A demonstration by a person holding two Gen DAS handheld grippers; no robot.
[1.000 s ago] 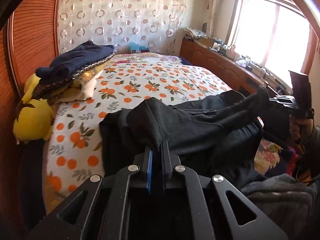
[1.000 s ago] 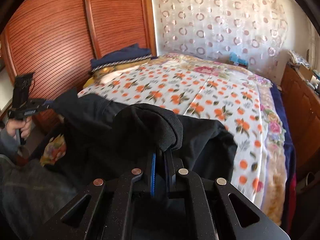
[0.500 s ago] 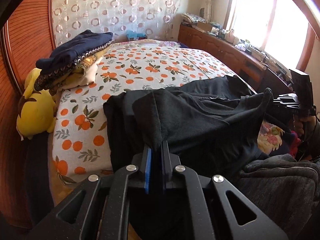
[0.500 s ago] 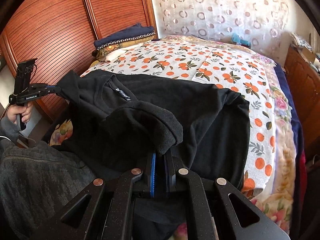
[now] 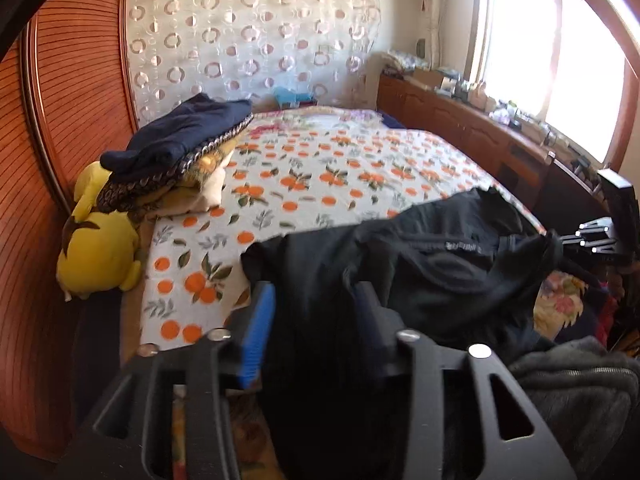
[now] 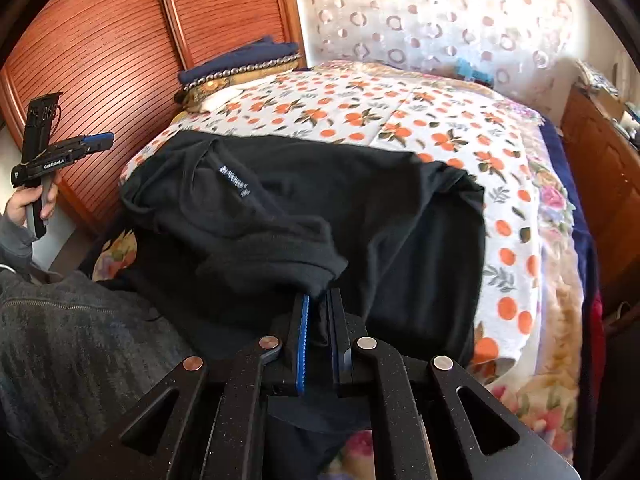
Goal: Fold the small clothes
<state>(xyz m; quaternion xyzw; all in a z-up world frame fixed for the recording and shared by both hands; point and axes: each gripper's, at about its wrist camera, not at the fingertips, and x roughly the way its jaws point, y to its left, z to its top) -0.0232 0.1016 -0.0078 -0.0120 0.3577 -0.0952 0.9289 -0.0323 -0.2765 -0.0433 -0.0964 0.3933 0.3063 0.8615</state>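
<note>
A black sweater (image 6: 360,208) lies on the near end of the bed, neck label up; it also shows in the left wrist view (image 5: 420,268). My left gripper (image 5: 316,300) is open, jaws wide apart, with the black cloth lying loose between them. In the right wrist view the left gripper (image 6: 100,140) hangs in the air, off the sweater's left shoulder. My right gripper (image 6: 320,320) is shut on the sweater's cuff, low at the bed's near edge. The right gripper also shows in the left wrist view (image 5: 580,240).
The bed (image 5: 340,168) has an orange-print cover. A pile of folded clothes (image 5: 176,148) and a yellow plush toy (image 5: 100,248) sit at its left by the wooden wardrobe (image 6: 100,40). A wooden cabinet (image 5: 460,124) runs along the right under the window.
The sweater came down from the air onto the bed. My left gripper opened and let go of the shoulder. My right gripper kept its hold and lowered.
</note>
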